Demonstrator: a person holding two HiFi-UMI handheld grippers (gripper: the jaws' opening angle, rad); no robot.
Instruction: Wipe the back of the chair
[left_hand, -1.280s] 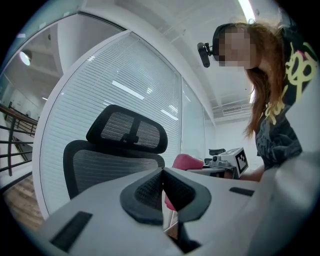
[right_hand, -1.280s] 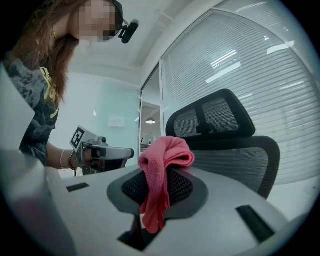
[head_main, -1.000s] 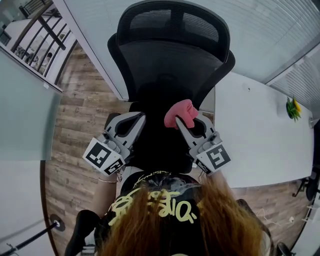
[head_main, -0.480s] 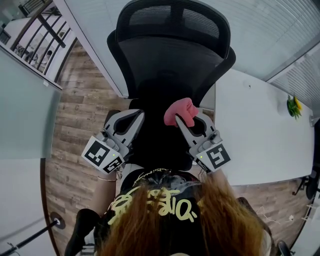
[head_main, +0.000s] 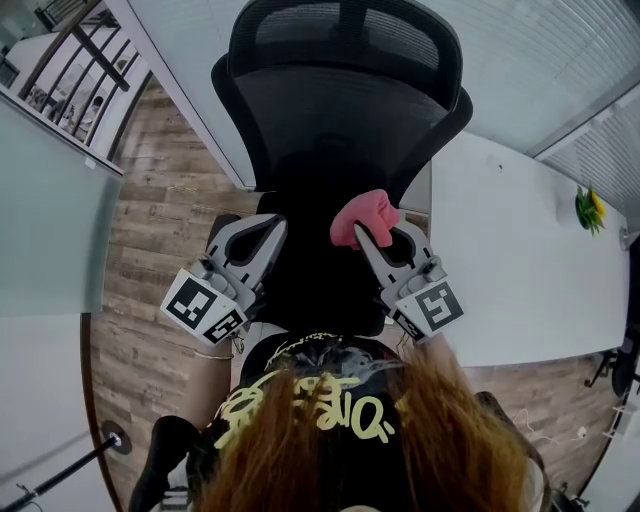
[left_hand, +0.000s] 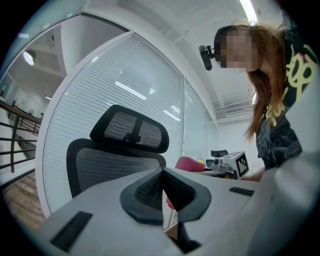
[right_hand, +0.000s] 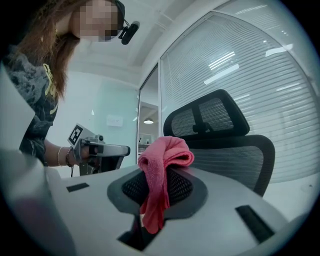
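Currently | right gripper (right_hand: 156, 187) jaws pinch pink cloth (right_hand: 165, 152) | left gripper (left_hand: 162, 187) jaws pressed together, empty | cloth near mesh chair back (head_main: 345, 120), no contact seen | wiped or not: unclear

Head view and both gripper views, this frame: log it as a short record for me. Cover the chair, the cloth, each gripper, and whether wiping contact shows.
chair: black mesh office chair with headrest, upright
cloth: pink, bunched, hanging down between the right jaws
right gripper: shut on the cloth, held toward the lower backrest
left gripper: jaws together, nothing between them
contact: cannot tell whether the cloth touches the backrest
desk: white, beside the chair on the person's right
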